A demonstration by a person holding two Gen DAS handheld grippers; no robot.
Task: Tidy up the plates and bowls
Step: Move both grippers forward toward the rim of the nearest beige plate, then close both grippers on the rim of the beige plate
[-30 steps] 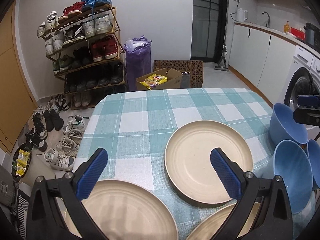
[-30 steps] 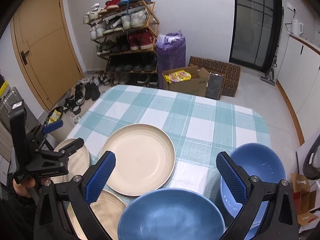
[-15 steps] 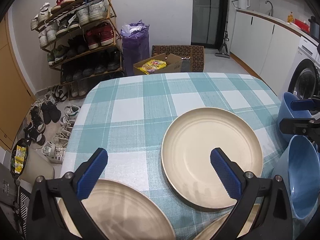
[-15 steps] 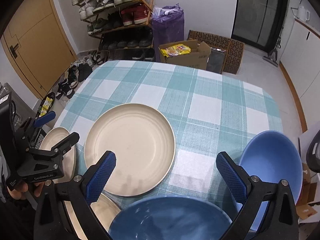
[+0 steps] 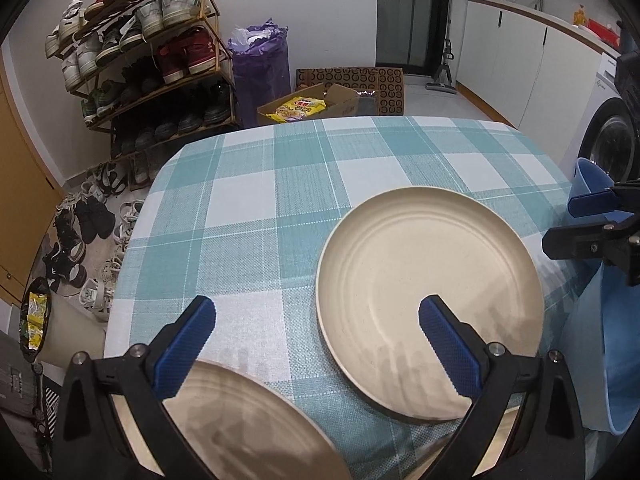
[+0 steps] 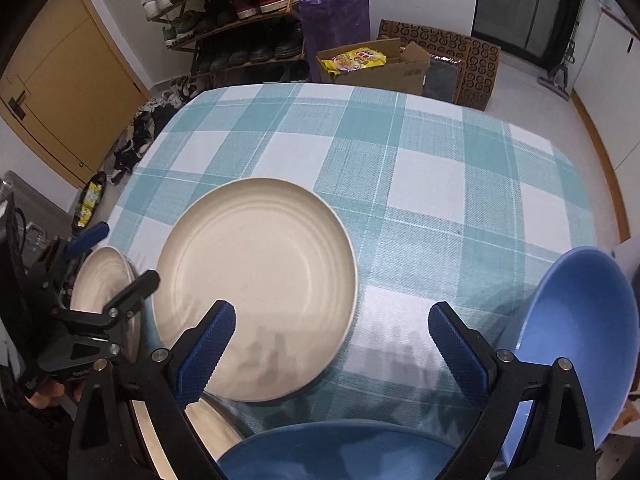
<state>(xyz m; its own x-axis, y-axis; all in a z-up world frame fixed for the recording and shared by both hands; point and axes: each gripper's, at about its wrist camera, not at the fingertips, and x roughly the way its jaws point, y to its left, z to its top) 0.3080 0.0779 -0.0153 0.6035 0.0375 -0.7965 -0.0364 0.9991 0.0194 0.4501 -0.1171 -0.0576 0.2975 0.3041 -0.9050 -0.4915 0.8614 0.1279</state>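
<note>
Both cameras have tipped downward and moved in over the desk [image 6: 440, 184]. In the right wrist view the shoe rack [image 6: 224, 8] has slid up to the top edge, and the big cream plate [image 6: 256, 288] now fills more of the middle. The right hand-held gripper [image 6: 330, 344] has drifted left, so its left finger now overlaps that plate. In the left wrist view the blue bowls [image 5: 608, 344] have slipped further to the right edge.
</note>
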